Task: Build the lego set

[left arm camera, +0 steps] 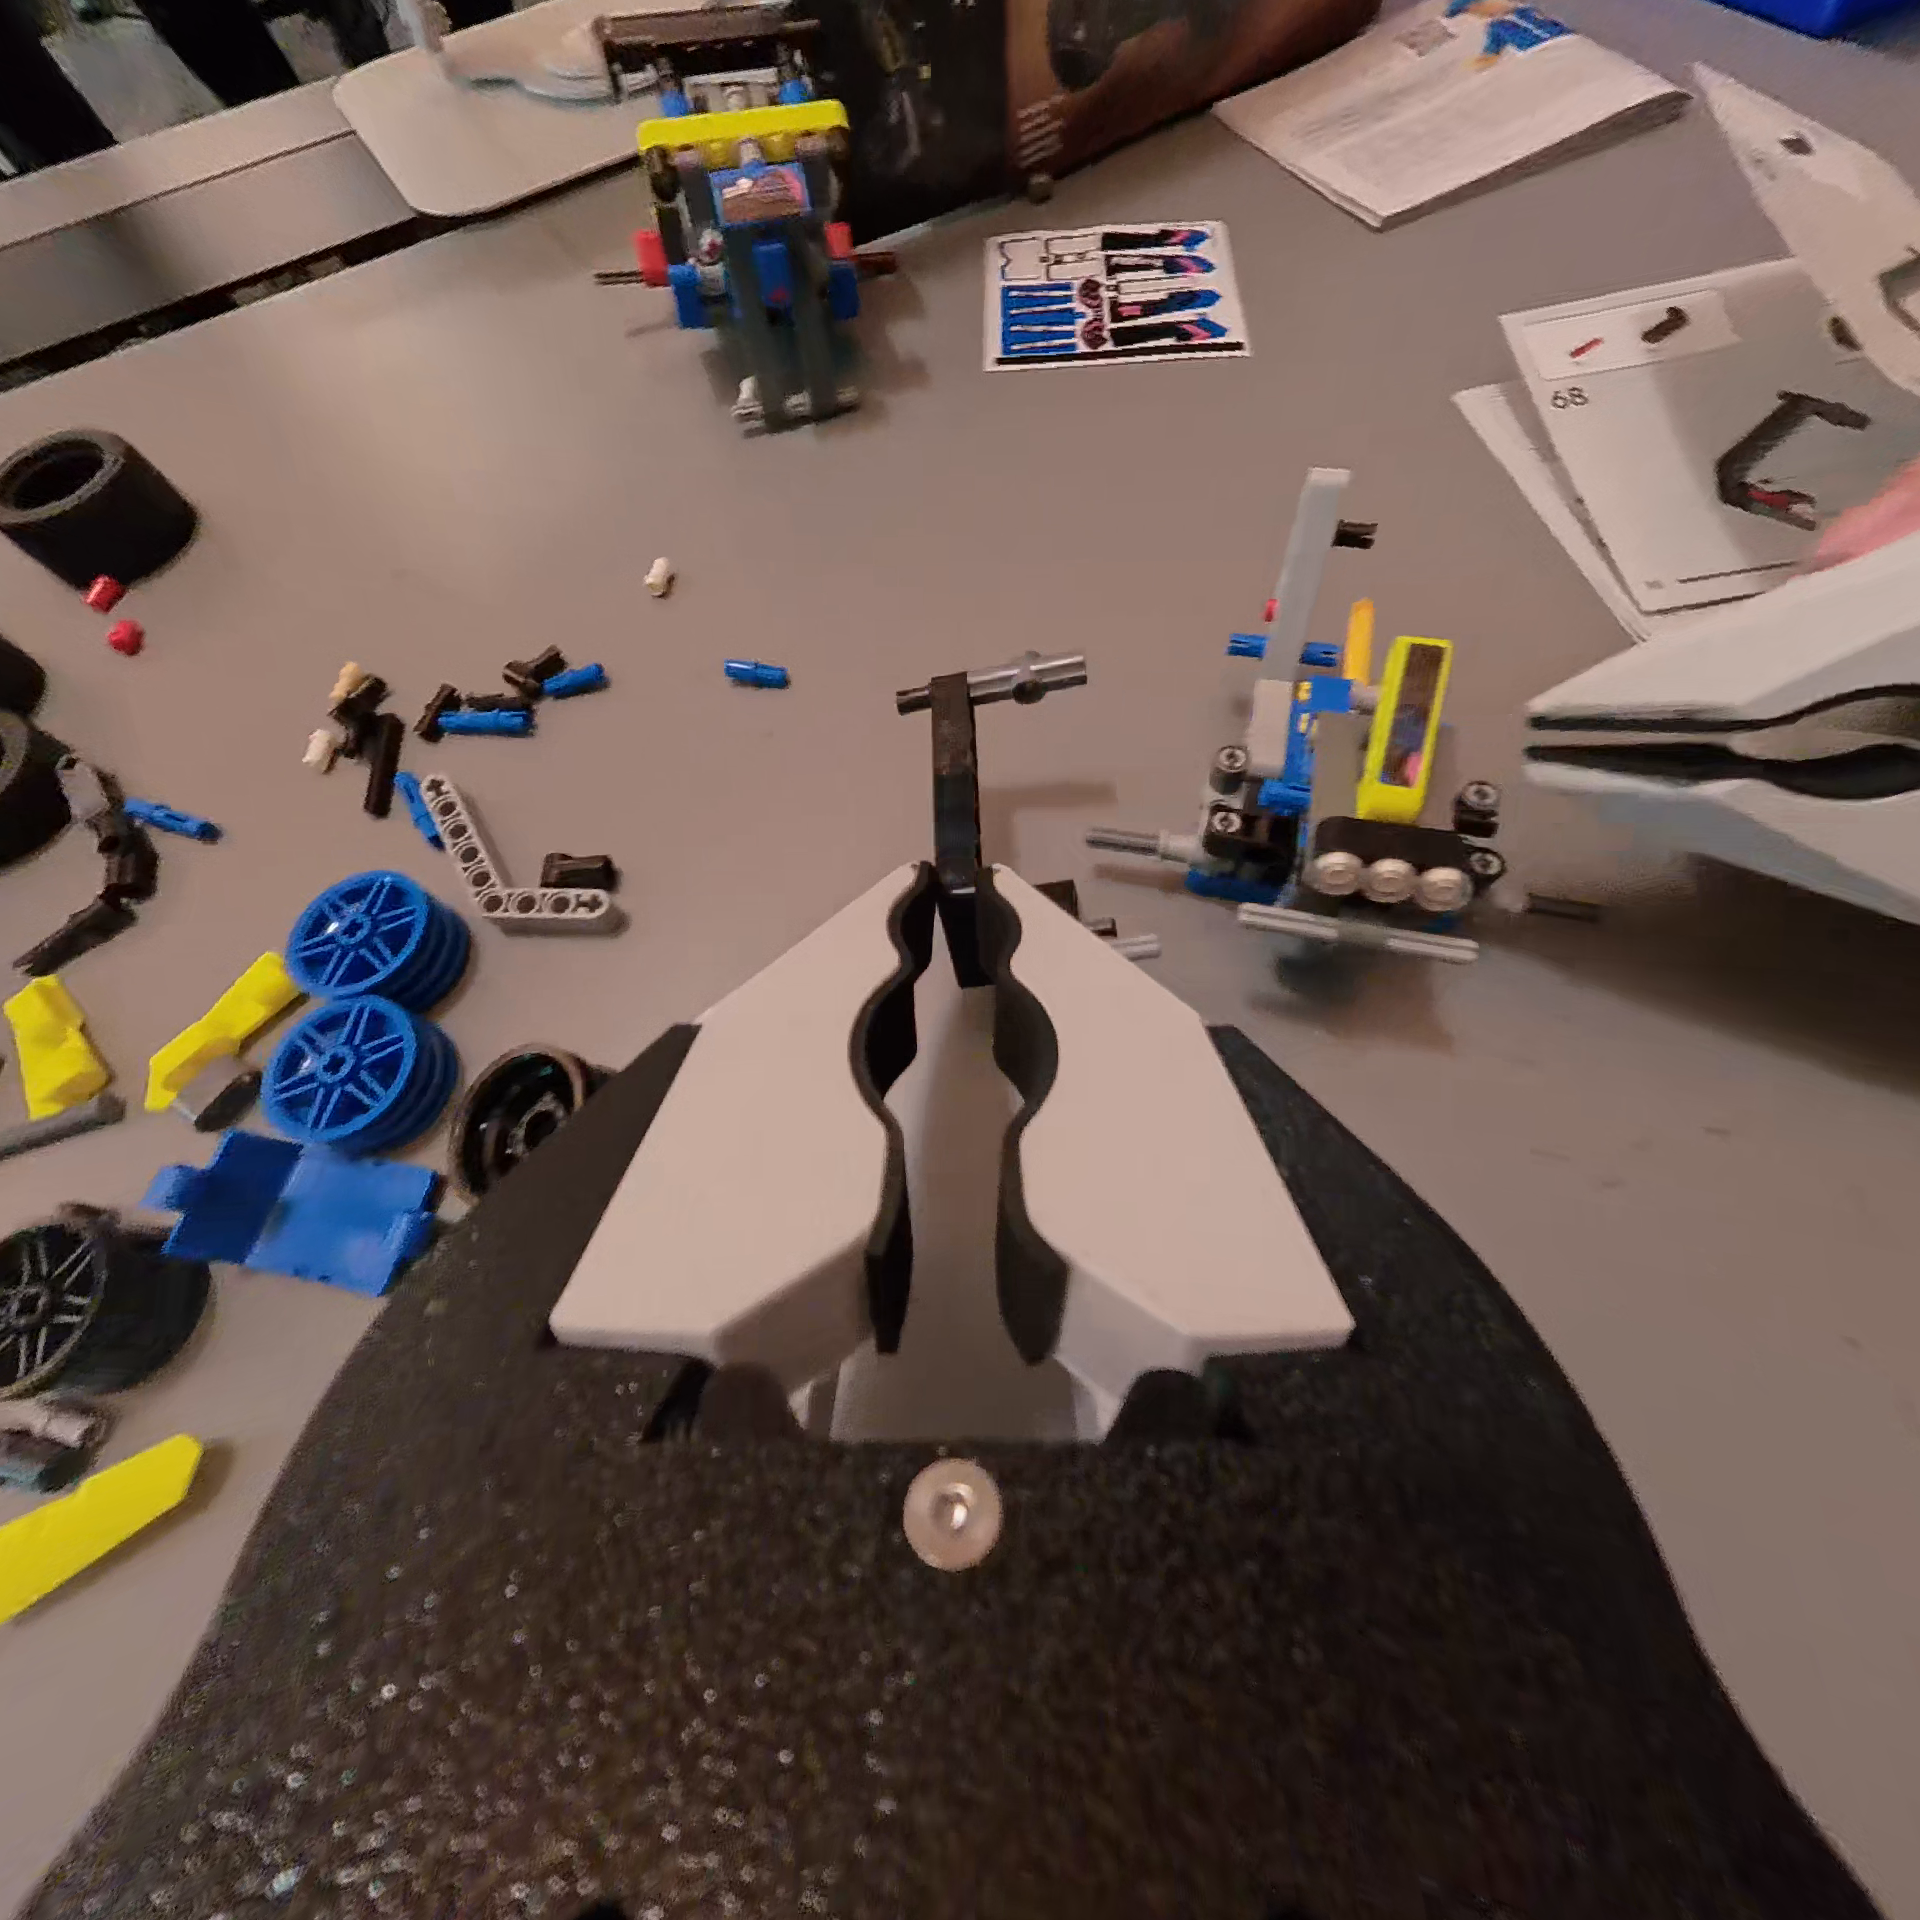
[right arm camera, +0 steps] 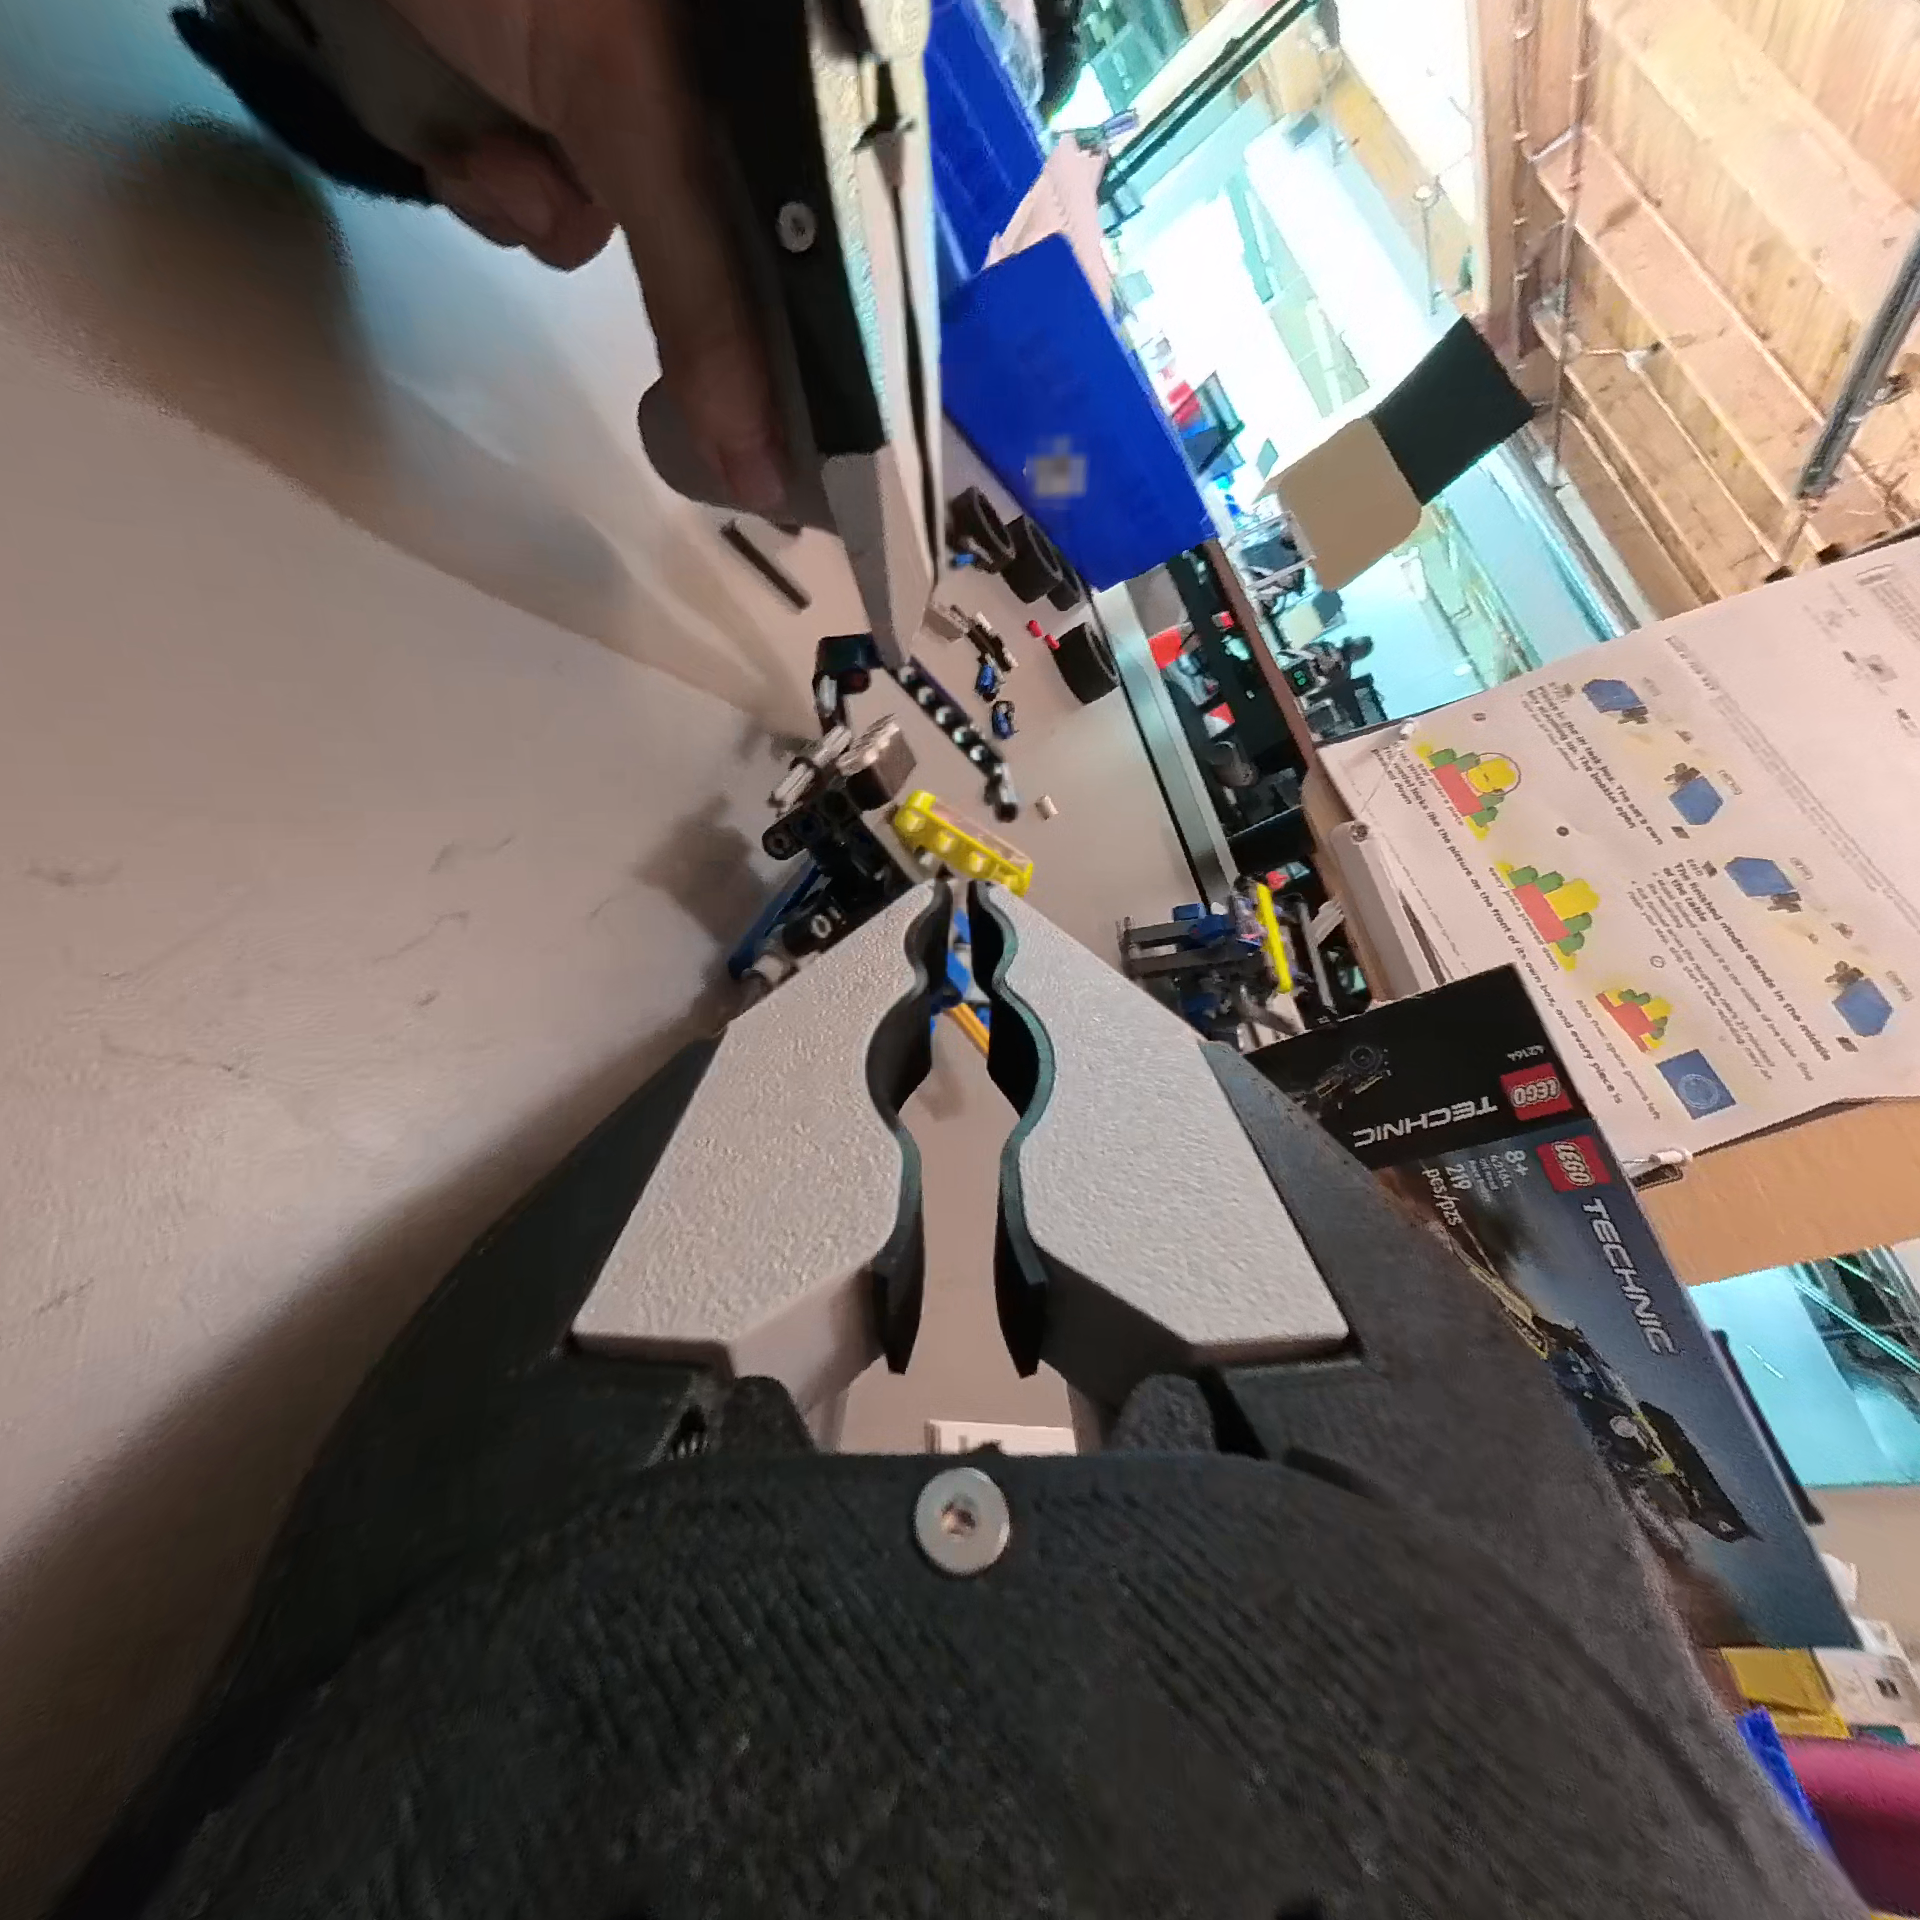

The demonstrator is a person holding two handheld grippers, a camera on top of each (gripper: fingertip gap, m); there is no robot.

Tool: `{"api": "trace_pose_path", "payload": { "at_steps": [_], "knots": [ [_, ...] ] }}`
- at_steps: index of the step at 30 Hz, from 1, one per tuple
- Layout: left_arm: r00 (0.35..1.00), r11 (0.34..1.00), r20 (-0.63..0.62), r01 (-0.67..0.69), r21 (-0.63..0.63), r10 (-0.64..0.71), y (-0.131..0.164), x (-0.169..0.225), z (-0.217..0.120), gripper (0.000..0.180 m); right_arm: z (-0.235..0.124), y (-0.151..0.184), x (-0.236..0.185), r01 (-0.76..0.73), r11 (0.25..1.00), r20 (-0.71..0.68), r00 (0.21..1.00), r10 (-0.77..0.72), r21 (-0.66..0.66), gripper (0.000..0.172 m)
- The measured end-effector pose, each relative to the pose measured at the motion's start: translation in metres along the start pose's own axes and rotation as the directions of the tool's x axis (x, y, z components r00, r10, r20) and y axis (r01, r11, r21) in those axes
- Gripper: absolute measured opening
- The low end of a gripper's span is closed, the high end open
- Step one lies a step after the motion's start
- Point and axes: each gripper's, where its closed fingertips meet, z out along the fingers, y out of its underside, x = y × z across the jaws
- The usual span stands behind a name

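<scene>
Black gripper bodies fill the near half of both wrist views, each ending in grey fingers with wavy black pads.

The grey table (left arm camera: pixel 1558 1195) carries everything else. At its far edge stand a dark box (left arm camera: pixel 935 83) and a booklet (left arm camera: pixel 1455 114); open instruction pages (left arm camera: pixel 1662 499) lie at the far right, and a sticker sheet (left arm camera: pixel 1117 296) lies between them and a blue-and-yellow model (left arm camera: pixel 753 239) far off at centre.

The left gripper (left arm camera: pixel 956 883) is clenched on a black beam (left arm camera: pixel 956 790): both pads press its near end, and the beam stands up from the tips with a grey axle (left arm camera: pixel 997 681) crossed through its far end, clear of the table.

The right gripper (left arm camera: pixel 1538 750) comes in from the right of the left wrist view, its fingers lying closed together on their sides, just beside a small assembly (left arm camera: pixel 1351 790) with a yellow frame, blue bricks and three pale round studs. In the right wrist view its tips (right arm camera: pixel 961 891) sit right at the yellow frame (right arm camera: pixel 966 842); the pads look nearly closed, but whether they pinch part of it cannot be told.

To the left lie two blue wheels (left arm camera: pixel 358 997), black tyres (left arm camera: pixel 94 509), yellow panels (left arm camera: pixel 218 1023), a blue plate (left arm camera: pixel 291 1210), a grey angled beam (left arm camera: pixel 499 862), and scattered blue, black and red pins.
</scene>
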Motion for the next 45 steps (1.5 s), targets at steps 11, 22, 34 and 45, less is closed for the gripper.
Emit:
{"api": "trace_pose_path", "payload": {
  "at_steps": [11, 22, 34, 45],
  "knots": [
    [0.963, 0.966, 0.081, -0.259, 0.004, 0.258, 0.003, -0.003, -0.006, 0.006, -0.029, -0.011, 0.033, 0.062, 0.998, -0.212, 0.975, -0.061, 0.001, 0.0],
    [0.993, 0.992, 0.032, -0.11, -0.056, 0.112, 0.023, -0.001, -0.016, 0.011, -0.157, 0.091, 0.064, -0.118, 0.932, -0.39, 0.92, -0.026, -0.342, 0.0],
    [0.989, 0.966, -0.057, -0.123, 0.229, 0.139, -0.078, 0.057, -0.037, 0.031, -0.254, 0.212, 0.078, -0.234, 0.762, -0.412, 0.91, -0.047, -0.604, 0.0],
    [0.735, 0.835, -0.407, -0.525, 0.163, 0.542, -0.095, 0.272, 0.108, 0.0, -0.243, 0.225, 0.058, -0.13, 0.723, -0.277, 0.957, -0.088, -0.678, 0.0]
  ]
}}
